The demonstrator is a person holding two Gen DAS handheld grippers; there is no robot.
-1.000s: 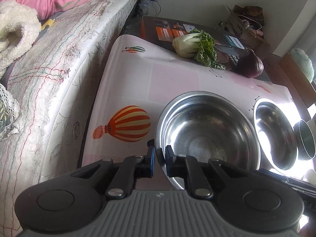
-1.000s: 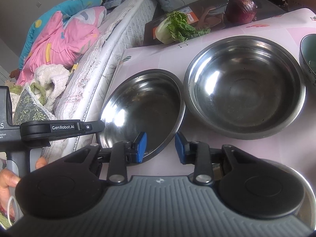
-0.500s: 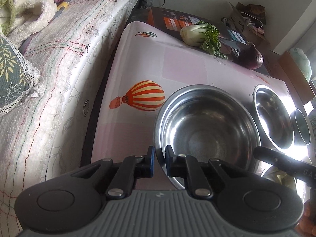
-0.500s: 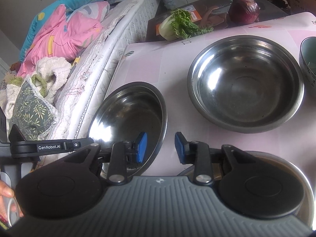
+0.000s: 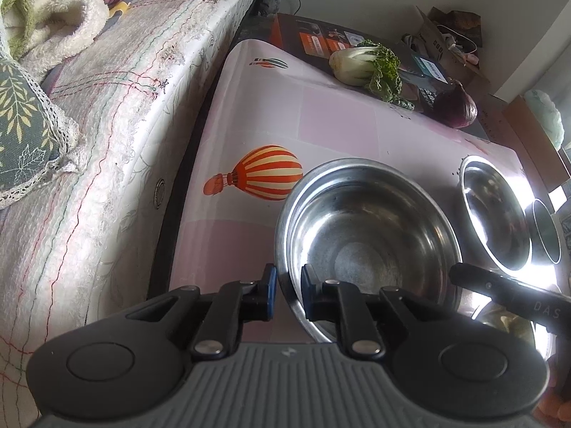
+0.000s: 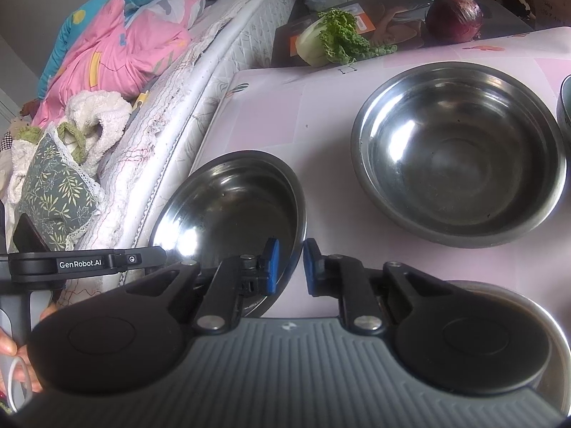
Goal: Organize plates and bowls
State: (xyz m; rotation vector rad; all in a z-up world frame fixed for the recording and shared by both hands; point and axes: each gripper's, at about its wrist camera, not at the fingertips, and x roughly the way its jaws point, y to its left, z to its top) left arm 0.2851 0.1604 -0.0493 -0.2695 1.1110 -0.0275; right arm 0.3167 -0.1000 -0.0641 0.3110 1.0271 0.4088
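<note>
The right hand-held gripper (image 6: pixel 289 264) has closed — onto the steel bowl's (image 6: pixel 228 210) rim.

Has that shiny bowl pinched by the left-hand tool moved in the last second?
Yes. The steel bowl, gripped by the left gripper, slid nearer, away from the larger bowl, which stayed put.

Count on the table surface: three steel bowls are showing, namely the left steel bowl (image 6: pixel 228 214), the wide steel bowl (image 6: pixel 460 178) and the near steel bowl (image 6: pixel 528 303). One dark glazed bowl (image 6: pixel 565 107) is showing at the right edge, making four bowls in all. No plates are appearing in either view. One bok choy (image 6: pixel 328 39) and one red onion (image 6: pixel 453 14) are lying at the far end. On the bed, one leaf-patterned cushion (image 6: pixel 53 185) and one white towel (image 6: pixel 96 114) are lying.
</note>
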